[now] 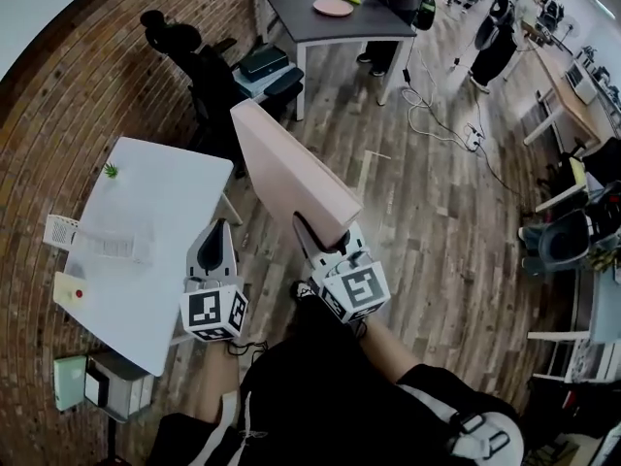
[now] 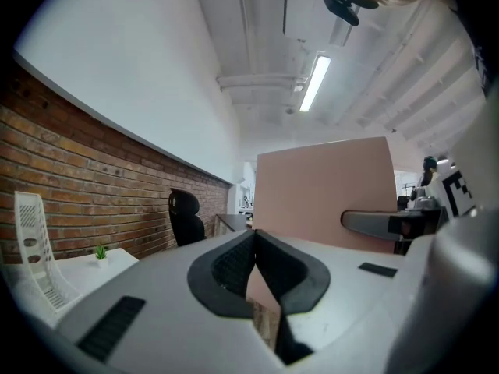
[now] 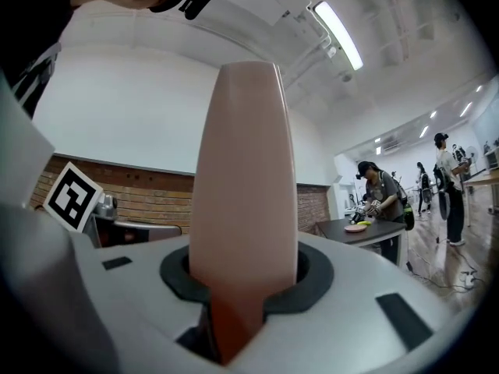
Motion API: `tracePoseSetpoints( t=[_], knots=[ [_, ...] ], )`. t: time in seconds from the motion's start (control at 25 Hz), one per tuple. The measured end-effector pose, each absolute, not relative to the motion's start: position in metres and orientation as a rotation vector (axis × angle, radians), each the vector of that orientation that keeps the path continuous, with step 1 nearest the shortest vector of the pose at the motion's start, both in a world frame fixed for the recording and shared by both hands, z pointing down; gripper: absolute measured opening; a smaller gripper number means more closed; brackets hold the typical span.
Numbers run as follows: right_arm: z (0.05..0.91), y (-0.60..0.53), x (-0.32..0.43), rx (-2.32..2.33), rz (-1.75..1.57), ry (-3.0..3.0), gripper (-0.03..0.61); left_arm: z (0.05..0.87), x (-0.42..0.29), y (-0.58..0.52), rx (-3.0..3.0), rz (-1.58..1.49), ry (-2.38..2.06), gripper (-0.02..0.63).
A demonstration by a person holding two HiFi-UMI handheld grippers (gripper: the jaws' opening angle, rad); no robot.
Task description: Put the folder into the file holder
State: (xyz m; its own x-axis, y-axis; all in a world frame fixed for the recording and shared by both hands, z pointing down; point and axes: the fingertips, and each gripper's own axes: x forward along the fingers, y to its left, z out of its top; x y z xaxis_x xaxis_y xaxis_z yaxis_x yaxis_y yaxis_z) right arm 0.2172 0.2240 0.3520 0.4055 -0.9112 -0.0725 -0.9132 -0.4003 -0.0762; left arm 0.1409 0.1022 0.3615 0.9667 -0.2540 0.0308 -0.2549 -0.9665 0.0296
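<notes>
The jaws of my right gripper (image 1: pixel 328 246) clamp the pink folder (image 1: pixel 291 168) upright beside the table (image 1: pixel 165 192) — my left gripper (image 1: pixel 215 246) has its jaws together, empty — so I'd carry it vertical, edge aimed at the file holder (image 1: pixel 60 231).

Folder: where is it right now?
Head view, centre: the pink folder stands on edge over the wood floor, its near end clamped in the tongs of the right gripper, just right of the white table.
</notes>
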Motion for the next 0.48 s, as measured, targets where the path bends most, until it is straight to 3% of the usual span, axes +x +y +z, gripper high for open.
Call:
tracePoseSetpoints(
  t=[0.24, 0.48],
  knots=[
    [0.351, 0.161, 0.261, -2.420, -0.019, 1.841, 0.143, 0.362, 0.175, 0.055, 3.038, 0.065, -0.576, 0.021],
    [0.350, 0.102, 0.269, -2.234, -0.051, 2.074, 0.143, 0.363, 0.167, 0.015, 2.962, 0.085, -0.856, 0.021]
  ],
)
